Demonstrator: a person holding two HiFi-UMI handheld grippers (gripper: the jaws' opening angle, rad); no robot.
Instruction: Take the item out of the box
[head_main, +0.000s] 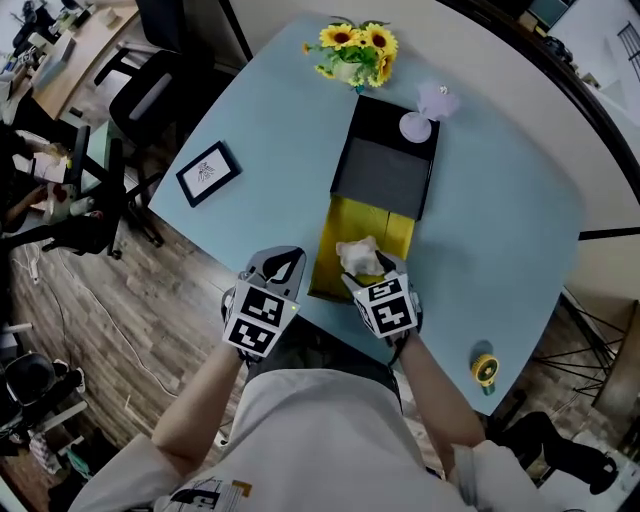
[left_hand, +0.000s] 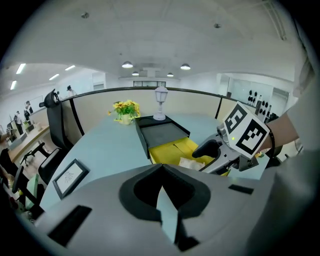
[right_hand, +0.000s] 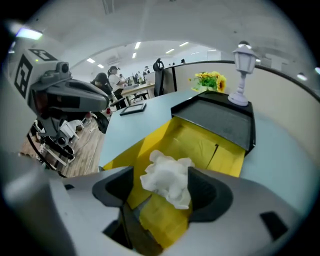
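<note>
I am working over a light blue worktop. The box lies on it straight ahead of both hand-held grippers. Its black sleeve is at the far end, and its yellow inner tray is slid out toward me.

The right hand-held gripper sits over the near end of that tray. Its jaws are clamped on a crumpled wad of white paper, one jaw on each side, and the wad bulges up above them. The yellow tray floor shows below the wad, but I cannot tell whether the paper touches it.

The left hand-held gripper hovers just to the left of the right one, beside the tray's near left corner and off the box. Its jaws are together at the tips with nothing between them.

Beyond the sleeve, far ahead of the grippers, is a bunch of sunflowers. A black picture frame lies flat ahead and to the left of the left hand-held gripper, well apart from the box. A small white lantern ornament stands upright on the far end of the sleeve. A small yellow round object rests near the worktop's edge, to the right of the right hand-held gripper.
</note>
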